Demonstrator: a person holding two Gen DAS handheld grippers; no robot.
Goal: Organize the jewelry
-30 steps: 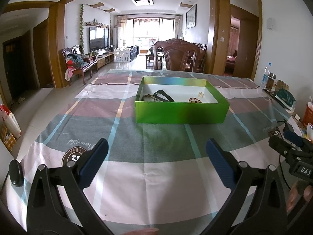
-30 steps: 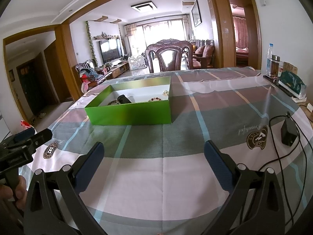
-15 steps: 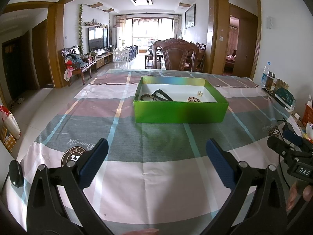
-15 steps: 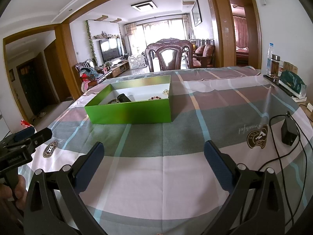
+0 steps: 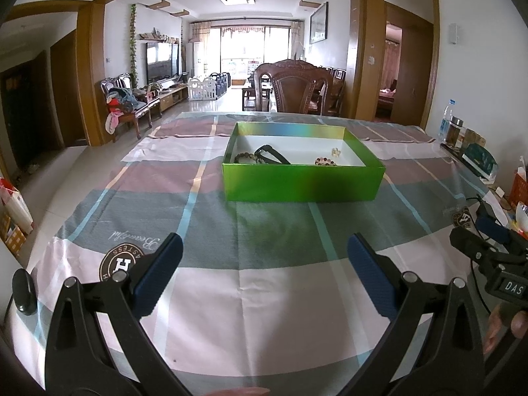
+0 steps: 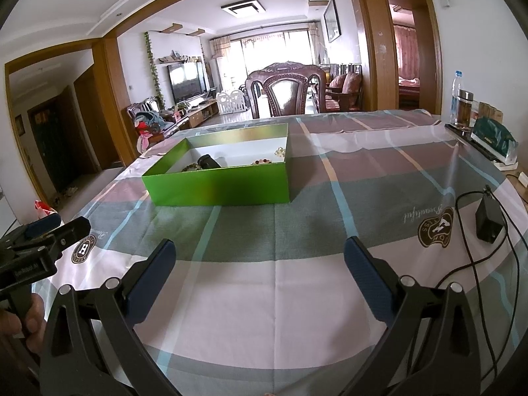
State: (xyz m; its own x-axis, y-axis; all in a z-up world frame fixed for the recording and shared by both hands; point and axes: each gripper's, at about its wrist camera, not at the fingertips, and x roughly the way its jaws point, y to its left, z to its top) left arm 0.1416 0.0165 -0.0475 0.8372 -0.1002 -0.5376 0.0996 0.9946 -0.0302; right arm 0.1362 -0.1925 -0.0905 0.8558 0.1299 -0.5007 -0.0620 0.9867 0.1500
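Two bead bracelets and a black clip lie inside the green box.

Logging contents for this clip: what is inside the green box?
Inside the green box: a brown bead bracelet, a black clip-like piece, a pinkish bead bracelet and a small pale item. The near wall hides the front strip of the floor.

Both wrist cameras are looking low across the tablecloth toward the green box, the right one sitting further right; both are sharing that box.
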